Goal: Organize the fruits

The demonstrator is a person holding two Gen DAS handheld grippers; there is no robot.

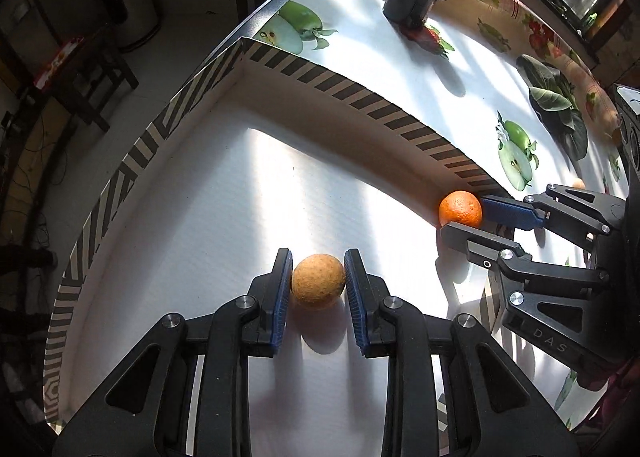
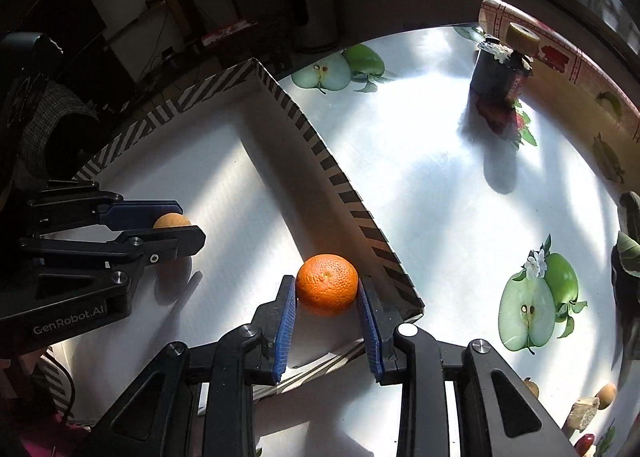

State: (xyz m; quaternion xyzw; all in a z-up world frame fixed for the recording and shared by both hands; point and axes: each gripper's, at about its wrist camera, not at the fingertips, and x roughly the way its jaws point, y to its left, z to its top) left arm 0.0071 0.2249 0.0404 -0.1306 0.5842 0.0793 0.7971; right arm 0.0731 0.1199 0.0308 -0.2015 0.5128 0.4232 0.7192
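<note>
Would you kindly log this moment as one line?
left gripper: shut on tan round fruit | right gripper: shut on orange tangerine | both inside striped white box

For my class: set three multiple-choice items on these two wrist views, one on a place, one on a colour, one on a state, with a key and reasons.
1. Where is the orange?
A. Inside the striped box, near a corner
B. On the tablecloth
C. On the dark container

2. What colour is the fruit in the left tool?
A. Green
B. Dull tan-yellow
C. Red

3. How is the right tool?
A. Wide open, empty
B. Shut, empty
C. Shut on the orange

Key: A, box walls meet beside it; B, the tan fruit shows so; C, both pads press its sides.
</note>
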